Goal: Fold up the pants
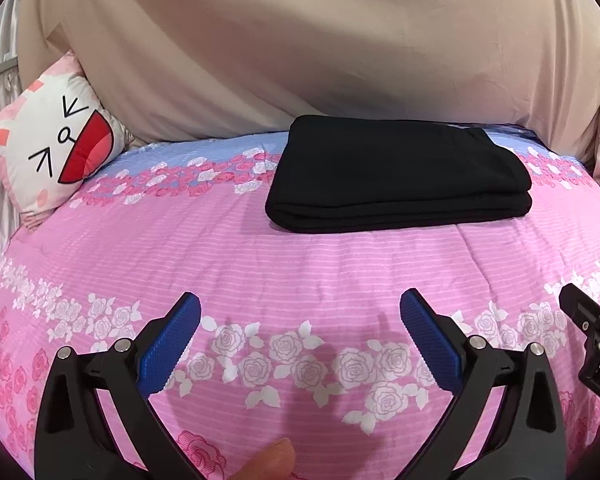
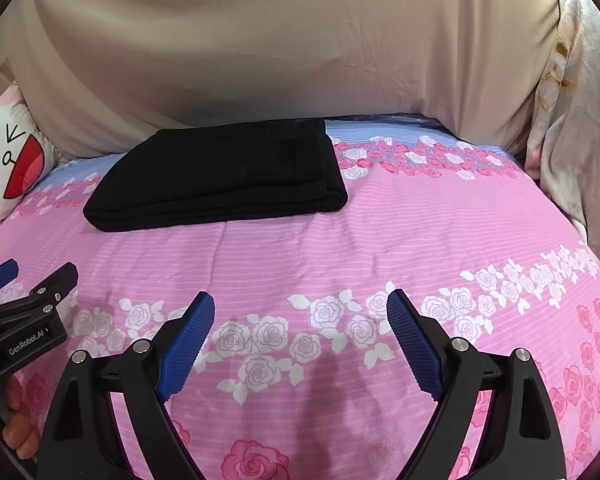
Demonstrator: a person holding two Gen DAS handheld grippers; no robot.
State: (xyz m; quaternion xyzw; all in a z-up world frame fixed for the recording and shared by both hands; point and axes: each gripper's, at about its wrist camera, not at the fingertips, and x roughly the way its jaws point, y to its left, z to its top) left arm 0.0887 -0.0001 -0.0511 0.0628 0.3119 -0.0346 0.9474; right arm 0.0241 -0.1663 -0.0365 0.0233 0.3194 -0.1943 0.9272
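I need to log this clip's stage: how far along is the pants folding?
Done: the black pants lie as a compact layered rectangle on the pink floral bedspread, fold edge toward the cameras. In hand: nothing; the left gripper and right gripper are both open, apart from the pants. Left: apparently nothing, perhaps a final tidy.
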